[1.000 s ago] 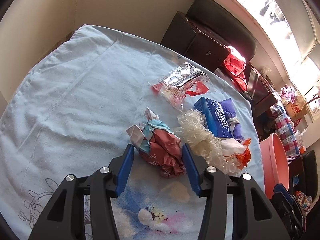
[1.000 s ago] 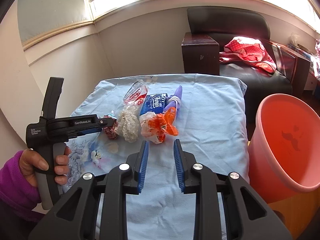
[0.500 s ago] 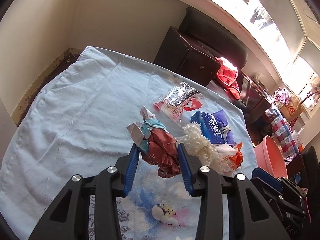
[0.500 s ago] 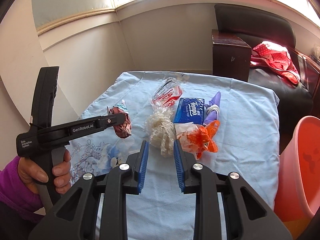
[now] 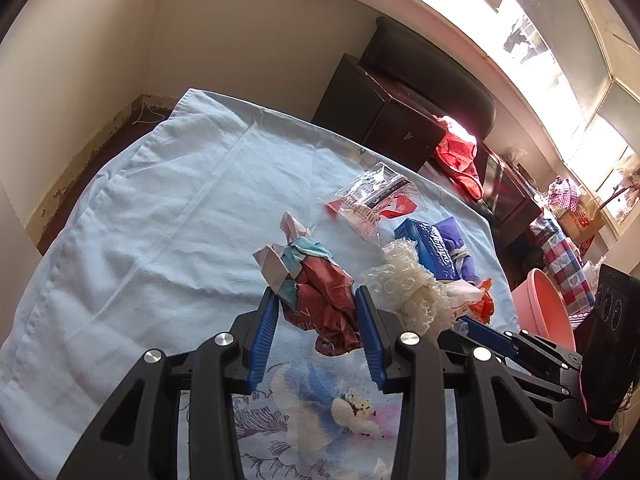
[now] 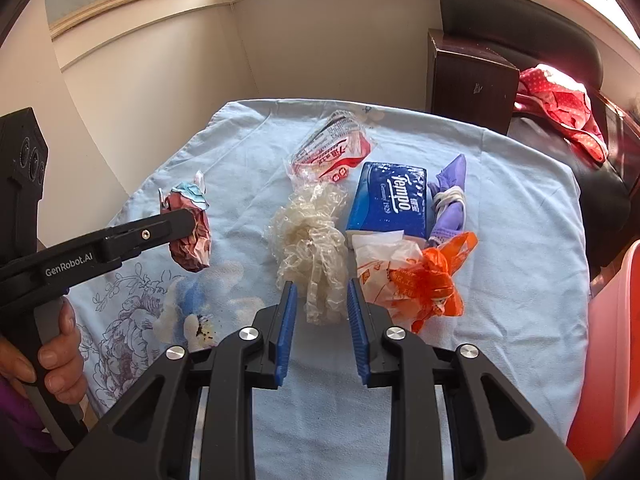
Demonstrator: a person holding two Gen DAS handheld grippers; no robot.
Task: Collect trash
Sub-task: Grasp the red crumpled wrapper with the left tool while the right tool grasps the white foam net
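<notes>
Left gripper (image 5: 318, 300) – clamped on crumpled wrapper (image 5: 326, 300) | right gripper (image 6: 322, 294) – apart | tissue pack (image 6: 390, 200) reads "Tempo"

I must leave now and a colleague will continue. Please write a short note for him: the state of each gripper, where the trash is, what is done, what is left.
Left gripper: shut on the red wrapper, lifted off the cloth.
Right gripper: open, around the near end of the bubble wrap, not gripping.
On the cloth: clear packet, tissue pack, purple glove, orange bag.
Pink bin stands right of the table; nothing seen dropped in yet.
Left: bin everything.
</notes>
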